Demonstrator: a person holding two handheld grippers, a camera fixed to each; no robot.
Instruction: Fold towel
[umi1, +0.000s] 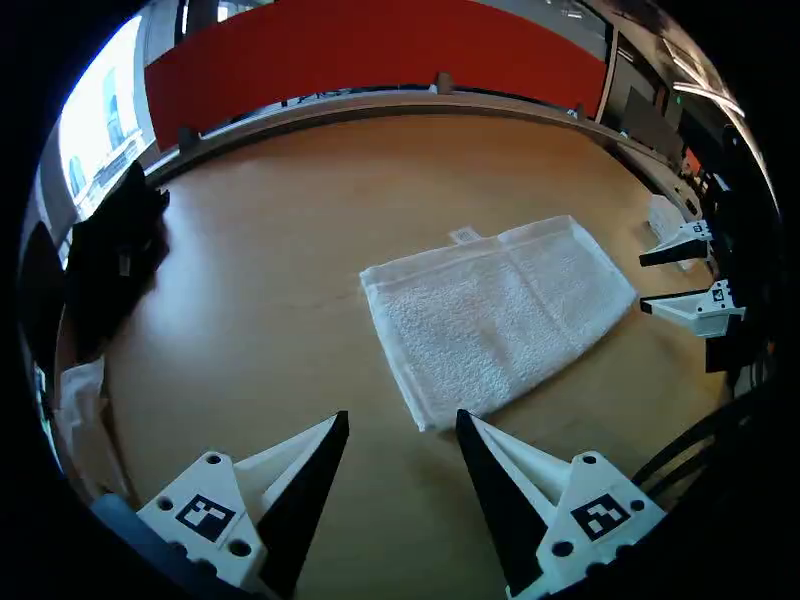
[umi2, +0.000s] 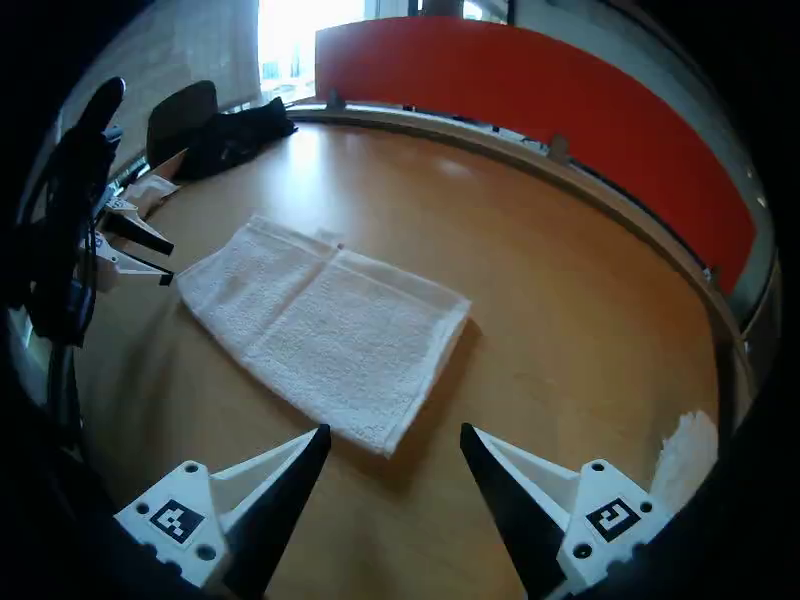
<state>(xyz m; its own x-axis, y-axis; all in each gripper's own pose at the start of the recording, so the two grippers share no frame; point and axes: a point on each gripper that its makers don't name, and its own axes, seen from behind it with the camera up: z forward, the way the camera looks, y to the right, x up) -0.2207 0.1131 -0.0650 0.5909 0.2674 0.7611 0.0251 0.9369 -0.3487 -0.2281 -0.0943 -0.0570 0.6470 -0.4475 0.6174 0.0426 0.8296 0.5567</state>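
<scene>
"While both claws hang over the worktop (umi1: 250, 300), where is the towel (umi1: 497, 320)?"

"It lies flat on the wood, folded into a neat white pad, right between the two claws."

"Is the left claw (umi1: 401, 415) holding it?"

"No. Its two fingers are spread wide, with just air between them. One corner of the towel lies just past its tips."

"And the right claw (umi2: 395, 428)?"

"Same, wide open, with nothing in it. Another towel corner lies just in front of its tips. In the left gripper view you can see it across the towel, over on the right, fingers apart."

"What else is around?"

"A long red wall (umi1: 380, 50) stands up along the far edge of the worktop. A black heap (umi2: 235, 135) — a bag or a coat, I cannot tell — sits at the far corner, next to a dark chair (umi2: 180, 115). Some crumpled white paper (umi2: 685, 455) lies near the edge, beside the right claw. A bright window (umi1: 95, 130) shines behind it all."

"Is anything in the way?"

"Those things all sit out by the edges, well apart from the towel."

"Any words to read?"

"A little white tag (umi1: 463, 235) pokes out from the towel's far edge, but it is too small to read. Each claw finger has a black-and-white square marker (umi1: 205, 517) on it. That is a pattern, not letters."
</scene>
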